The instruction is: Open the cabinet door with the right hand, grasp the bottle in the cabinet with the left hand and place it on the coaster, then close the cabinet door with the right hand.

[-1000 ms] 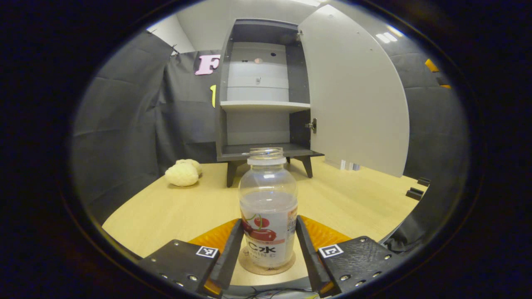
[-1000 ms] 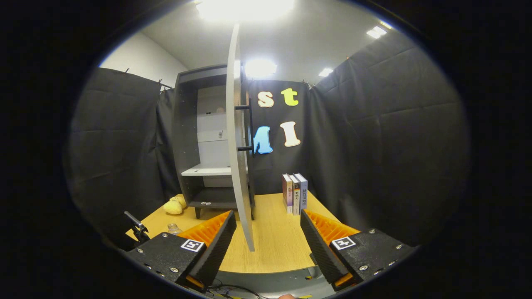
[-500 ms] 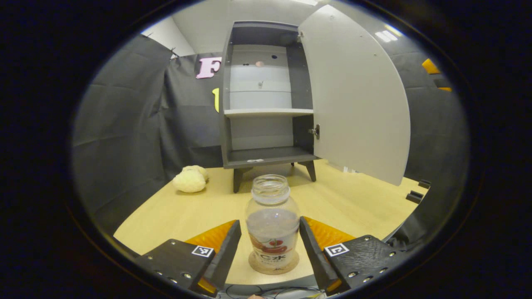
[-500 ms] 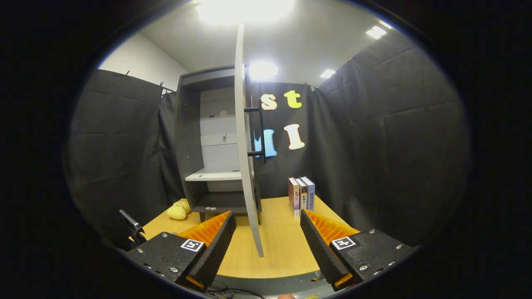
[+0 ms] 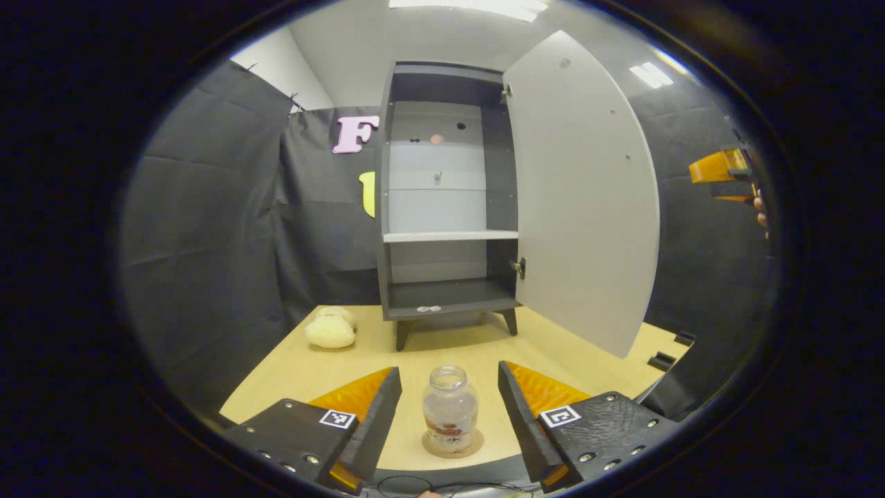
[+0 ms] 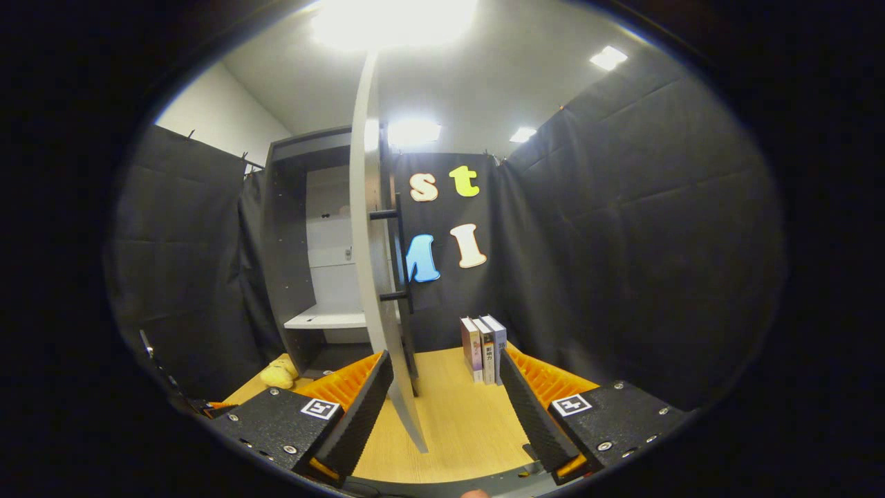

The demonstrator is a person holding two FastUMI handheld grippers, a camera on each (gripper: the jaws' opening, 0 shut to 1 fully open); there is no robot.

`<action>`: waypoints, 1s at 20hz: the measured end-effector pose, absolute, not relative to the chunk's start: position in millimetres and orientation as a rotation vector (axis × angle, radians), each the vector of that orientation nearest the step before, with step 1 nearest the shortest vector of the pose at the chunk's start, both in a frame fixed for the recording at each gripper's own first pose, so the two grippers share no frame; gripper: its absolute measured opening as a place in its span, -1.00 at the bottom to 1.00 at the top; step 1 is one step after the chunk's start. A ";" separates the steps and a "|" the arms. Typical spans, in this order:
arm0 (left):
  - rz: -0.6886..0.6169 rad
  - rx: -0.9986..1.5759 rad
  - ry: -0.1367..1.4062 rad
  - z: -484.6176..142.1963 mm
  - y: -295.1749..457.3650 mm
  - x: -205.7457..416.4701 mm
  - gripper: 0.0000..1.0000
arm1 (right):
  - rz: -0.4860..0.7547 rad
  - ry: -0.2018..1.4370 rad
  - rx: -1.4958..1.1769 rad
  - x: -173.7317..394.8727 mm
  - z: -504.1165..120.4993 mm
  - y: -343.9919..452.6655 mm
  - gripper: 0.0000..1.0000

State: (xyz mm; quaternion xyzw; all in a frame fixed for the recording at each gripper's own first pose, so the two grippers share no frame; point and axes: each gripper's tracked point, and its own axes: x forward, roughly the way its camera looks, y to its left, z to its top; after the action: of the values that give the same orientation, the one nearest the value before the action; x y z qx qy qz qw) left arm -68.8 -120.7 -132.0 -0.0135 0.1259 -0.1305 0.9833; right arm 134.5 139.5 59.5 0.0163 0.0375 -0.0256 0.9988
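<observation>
My left tongs [image 5: 449, 404] are spread; bottle [image 5: 450, 409] stands on coaster [image 5: 453, 446], lower centre. My right tongs [image 6: 446, 394] are spread before the open cabinet door [image 6: 377, 304].

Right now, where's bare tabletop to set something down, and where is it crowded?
Free: the table between the bottle and cabinet, and right of the bottle under the open door. Crowded: the plush toy corner, and the books.
</observation>
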 end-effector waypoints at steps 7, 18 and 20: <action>-0.152 -0.098 0.220 -67.0 -53.2 -53.3 0.61 | -0.187 0.076 0.058 157.6 72.2 119.4 0.91; 0.050 -0.060 0.133 -25.3 49.8 -60.0 0.73 | -0.223 0.025 -0.065 176.8 93.4 118.1 0.85; 0.056 -0.075 0.132 -26.1 54.3 -61.5 0.73 | -0.212 0.033 -0.070 181.9 93.3 127.1 0.86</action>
State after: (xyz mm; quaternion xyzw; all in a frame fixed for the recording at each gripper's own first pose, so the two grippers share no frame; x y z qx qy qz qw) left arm -61.5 54.3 -26.1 -0.0375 0.0657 0.0278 0.9967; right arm 181.9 127.1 93.3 -0.0350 0.0163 -0.1057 0.9937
